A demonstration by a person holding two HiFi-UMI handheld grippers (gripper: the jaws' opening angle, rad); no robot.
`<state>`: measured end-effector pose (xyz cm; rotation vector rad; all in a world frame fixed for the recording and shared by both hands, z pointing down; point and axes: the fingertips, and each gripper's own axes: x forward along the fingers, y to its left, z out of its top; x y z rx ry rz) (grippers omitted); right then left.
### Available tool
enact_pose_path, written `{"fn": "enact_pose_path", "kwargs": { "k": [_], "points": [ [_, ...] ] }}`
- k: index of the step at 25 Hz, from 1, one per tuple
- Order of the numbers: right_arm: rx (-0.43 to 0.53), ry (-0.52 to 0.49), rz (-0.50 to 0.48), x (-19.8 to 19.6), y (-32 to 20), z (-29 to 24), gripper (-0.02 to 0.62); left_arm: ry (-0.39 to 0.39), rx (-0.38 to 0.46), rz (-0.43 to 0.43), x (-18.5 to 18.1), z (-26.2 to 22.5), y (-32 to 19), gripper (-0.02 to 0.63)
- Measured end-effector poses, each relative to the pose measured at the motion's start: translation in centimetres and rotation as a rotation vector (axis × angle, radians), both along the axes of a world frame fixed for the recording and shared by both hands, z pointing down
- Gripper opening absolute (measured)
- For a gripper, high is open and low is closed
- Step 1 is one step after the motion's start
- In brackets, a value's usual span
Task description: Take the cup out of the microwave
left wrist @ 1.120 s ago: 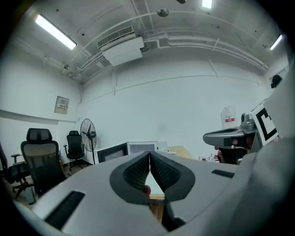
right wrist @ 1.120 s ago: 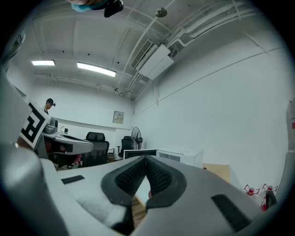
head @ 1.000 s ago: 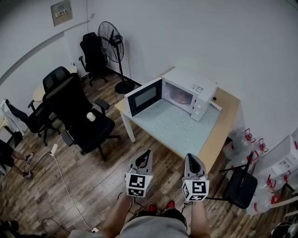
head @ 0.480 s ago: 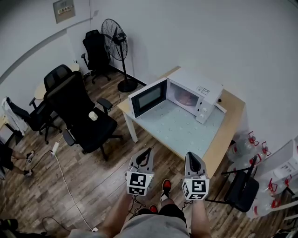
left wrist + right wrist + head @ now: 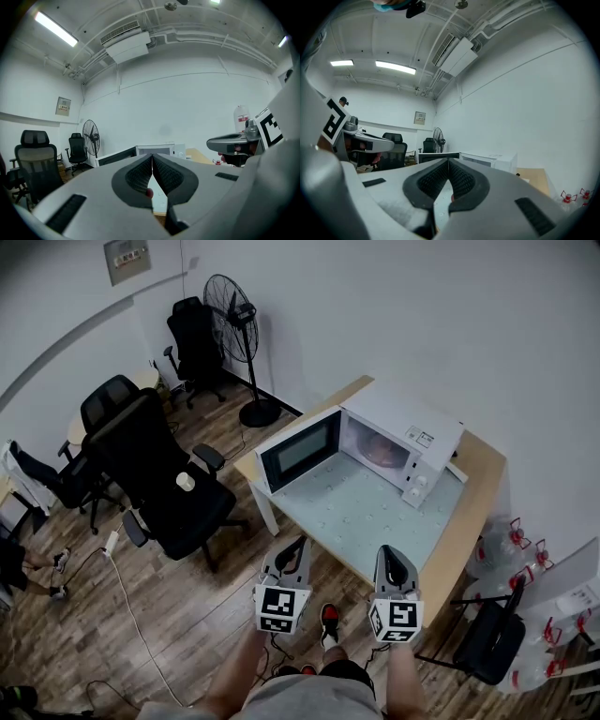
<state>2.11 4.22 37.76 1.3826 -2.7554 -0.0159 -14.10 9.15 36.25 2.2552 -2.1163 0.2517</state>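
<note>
A white microwave (image 5: 405, 439) stands at the back of a table (image 5: 467, 521), its door (image 5: 300, 451) swung open to the left. Inside the cavity a pinkish shape (image 5: 380, 449) shows; whether it is the cup is too small to tell. Both grippers are held over the wooden floor, short of the table's front edge and pointing at it. My left gripper (image 5: 299, 546) is shut with nothing between its pads (image 5: 140, 176). My right gripper (image 5: 388, 552) is likewise shut and empty. The microwave (image 5: 157, 149) shows far ahead in the left gripper view, and the microwave (image 5: 490, 160) also in the right gripper view.
A black office chair (image 5: 159, 474) with a paper cup (image 5: 186, 482) on its seat stands left of the table. A pedestal fan (image 5: 232, 307) and more chairs are behind it. A black chair (image 5: 487, 638) and water bottles (image 5: 525, 545) stand at the right. A white cable (image 5: 131, 615) lies on the floor.
The person has stepped toward the table, so the microwave and table have come nearer. Both grippers travelled along with the person and stayed shut.
</note>
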Motion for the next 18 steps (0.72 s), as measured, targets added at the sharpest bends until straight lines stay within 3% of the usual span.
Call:
{"fn": "enact_pose_path", "kwargs": {
  "k": [18],
  "points": [
    [-0.075, 0.025, 0.036, -3.0, -19.6, 4.0, 0.02, 0.022, -0.069, 0.019, -2.9, 3.7, -19.3, 0.025]
  ]
}}
